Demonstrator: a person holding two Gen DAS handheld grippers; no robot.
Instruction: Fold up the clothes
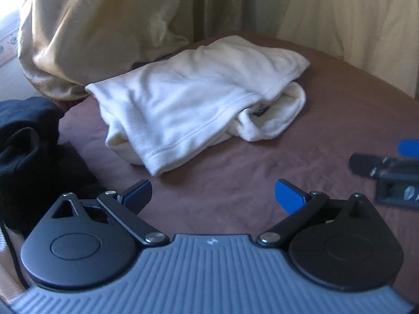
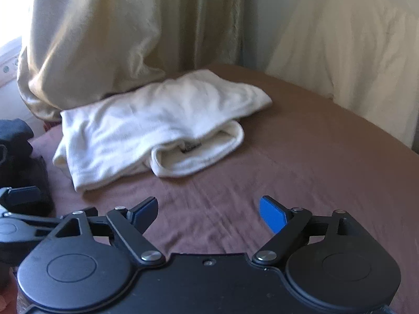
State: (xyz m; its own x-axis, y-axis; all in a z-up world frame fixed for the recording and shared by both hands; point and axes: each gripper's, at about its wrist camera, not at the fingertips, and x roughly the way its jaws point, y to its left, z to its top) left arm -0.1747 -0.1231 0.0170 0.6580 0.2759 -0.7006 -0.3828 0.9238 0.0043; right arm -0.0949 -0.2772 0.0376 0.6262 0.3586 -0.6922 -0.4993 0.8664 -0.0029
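A white fleece garment (image 1: pixel 193 102) lies folded on the brown sheet, its collar with a dark label turned to the right; it also shows in the right wrist view (image 2: pixel 146 120). My left gripper (image 1: pixel 213 196) is open and empty, held over the sheet just short of the garment's near hem. My right gripper (image 2: pixel 208 210) is open and empty, to the right of the left one and a little farther back from the garment. The right gripper shows at the right edge of the left wrist view (image 1: pixel 385 172).
The brown sheet (image 1: pixel 288 157) covers the surface. A pile of black clothes (image 1: pixel 28 151) lies at the left. Beige curtains (image 1: pixel 104 26) hang behind, their hem resting on the far edge. A pale cover (image 2: pixel 353 52) stands at the back right.
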